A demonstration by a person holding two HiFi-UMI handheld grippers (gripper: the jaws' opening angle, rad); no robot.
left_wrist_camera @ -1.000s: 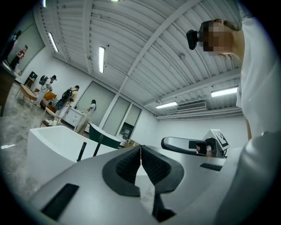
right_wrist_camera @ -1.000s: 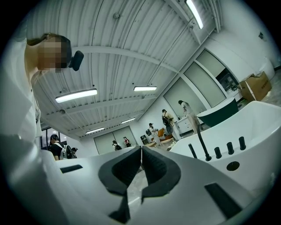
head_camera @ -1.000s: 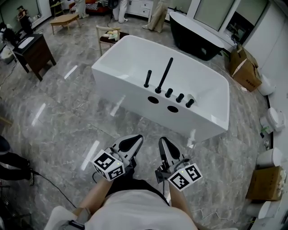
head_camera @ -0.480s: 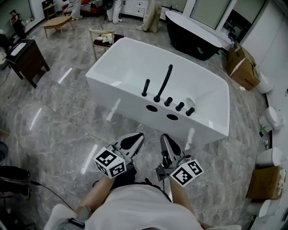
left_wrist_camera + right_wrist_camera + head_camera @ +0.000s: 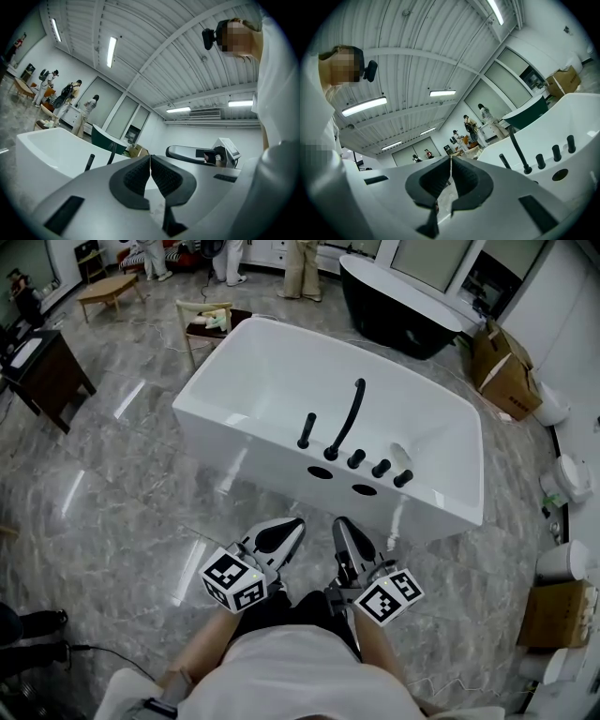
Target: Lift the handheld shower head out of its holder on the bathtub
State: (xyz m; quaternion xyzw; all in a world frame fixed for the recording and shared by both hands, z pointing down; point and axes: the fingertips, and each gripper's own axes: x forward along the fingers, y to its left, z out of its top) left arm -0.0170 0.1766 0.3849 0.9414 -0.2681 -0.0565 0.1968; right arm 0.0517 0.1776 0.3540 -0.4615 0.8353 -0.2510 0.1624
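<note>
A white bathtub (image 5: 281, 362) stands ahead on the marble floor. On its near rim are black fittings: a short upright handheld shower head (image 5: 307, 430) in its holder, a tall curved spout (image 5: 347, 418) and three knobs (image 5: 381, 468). My left gripper (image 5: 292, 526) and right gripper (image 5: 339, 524) hover side by side, short of the tub wall, both shut and empty. The left gripper view shows its jaws (image 5: 150, 161) closed, with the shower head (image 5: 89, 162) far beyond. In the right gripper view the jaws (image 5: 450, 164) are closed and the shower head (image 5: 505, 161) stands to the right.
A dark bathtub (image 5: 403, 301) sits behind the white one. A wooden chair (image 5: 202, 320) stands at the tub's far left corner and a dark cabinet (image 5: 37, 367) at the left. Cardboard boxes (image 5: 502, 367) and toilets (image 5: 567, 479) line the right side. People stand at the back.
Both grippers have moved forward towards the white tub, which now lies a little nearer in the head view. Both jaws stay closed.
</note>
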